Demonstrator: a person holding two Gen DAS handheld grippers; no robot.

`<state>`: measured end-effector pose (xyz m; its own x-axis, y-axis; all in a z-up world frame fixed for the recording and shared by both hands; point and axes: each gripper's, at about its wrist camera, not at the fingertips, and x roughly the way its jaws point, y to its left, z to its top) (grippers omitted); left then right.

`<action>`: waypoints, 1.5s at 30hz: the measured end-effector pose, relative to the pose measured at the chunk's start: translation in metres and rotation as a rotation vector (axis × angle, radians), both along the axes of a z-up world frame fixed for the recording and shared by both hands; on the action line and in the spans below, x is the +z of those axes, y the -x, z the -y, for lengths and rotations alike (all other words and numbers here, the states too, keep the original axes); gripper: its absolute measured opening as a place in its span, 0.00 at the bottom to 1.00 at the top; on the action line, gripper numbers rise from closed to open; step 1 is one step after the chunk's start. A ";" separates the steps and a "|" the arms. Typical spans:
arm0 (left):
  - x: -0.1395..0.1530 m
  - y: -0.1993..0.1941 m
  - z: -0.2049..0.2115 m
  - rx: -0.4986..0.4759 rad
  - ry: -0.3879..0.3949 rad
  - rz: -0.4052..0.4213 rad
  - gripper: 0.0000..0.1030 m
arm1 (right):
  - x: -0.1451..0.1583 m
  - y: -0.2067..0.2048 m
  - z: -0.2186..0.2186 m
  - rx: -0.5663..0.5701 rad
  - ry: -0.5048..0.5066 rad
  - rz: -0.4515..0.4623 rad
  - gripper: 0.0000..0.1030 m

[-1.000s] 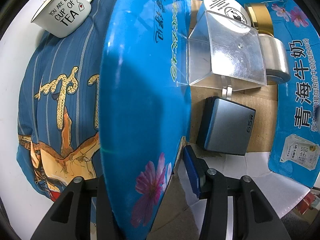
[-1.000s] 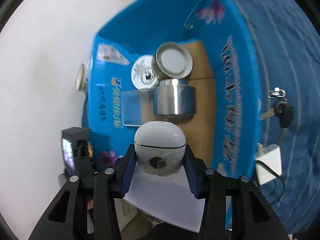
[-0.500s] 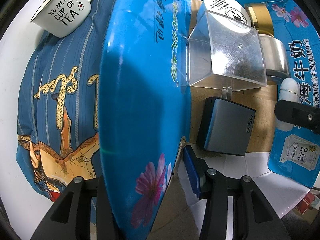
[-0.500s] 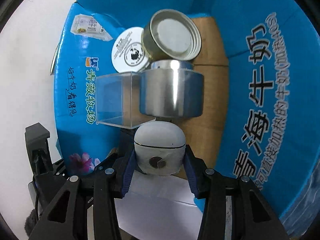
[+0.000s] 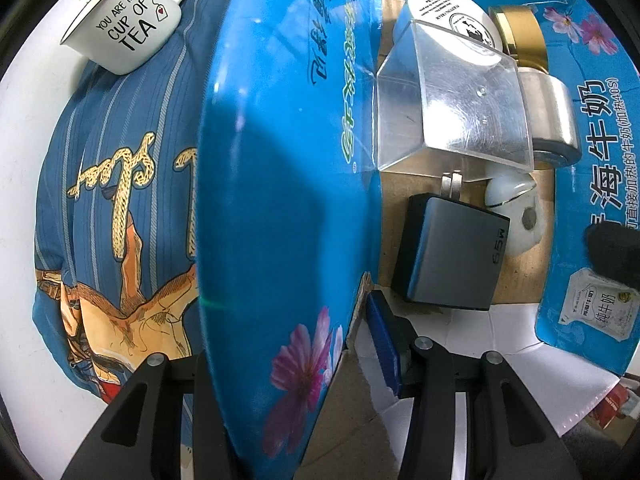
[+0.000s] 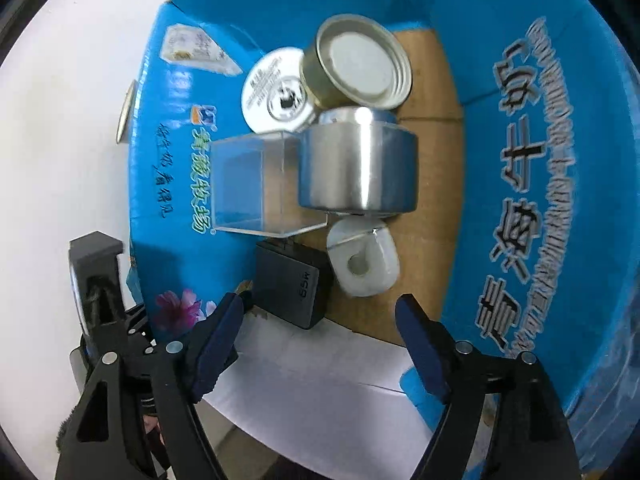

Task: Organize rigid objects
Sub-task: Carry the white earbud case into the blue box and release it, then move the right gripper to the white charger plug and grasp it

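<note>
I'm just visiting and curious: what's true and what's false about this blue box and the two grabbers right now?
1. The white earbud case lies inside the blue box. True.
2. The right gripper grips that case. False: its jaws have just been opening, nothing between them.
3. The left gripper clamps the box's wall. True.
4. The mug sits in the box. False: it is outside, on the blue cloth.
</note>
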<state>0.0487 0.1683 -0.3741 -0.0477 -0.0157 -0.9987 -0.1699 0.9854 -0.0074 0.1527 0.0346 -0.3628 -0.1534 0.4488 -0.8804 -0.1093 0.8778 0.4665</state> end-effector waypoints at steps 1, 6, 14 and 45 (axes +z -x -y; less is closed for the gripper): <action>-0.001 0.000 0.000 0.000 0.000 0.000 0.42 | 0.005 0.001 0.001 -0.002 0.004 0.019 0.79; -0.001 0.001 -0.001 -0.002 0.000 0.000 0.42 | 0.040 0.002 0.011 -0.009 0.042 0.134 0.79; -0.001 0.001 -0.001 0.000 0.000 0.000 0.42 | 0.065 -0.005 0.036 -0.045 0.068 0.200 0.79; -0.001 0.002 -0.002 0.001 0.000 -0.002 0.42 | -0.018 0.019 0.194 -0.288 0.138 -0.009 0.67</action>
<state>0.0468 0.1708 -0.3754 -0.0494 -0.0154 -0.9987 -0.1706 0.9853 -0.0068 0.1334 -0.1597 -0.3809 -0.0458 0.3514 -0.9351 0.1568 0.9270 0.3407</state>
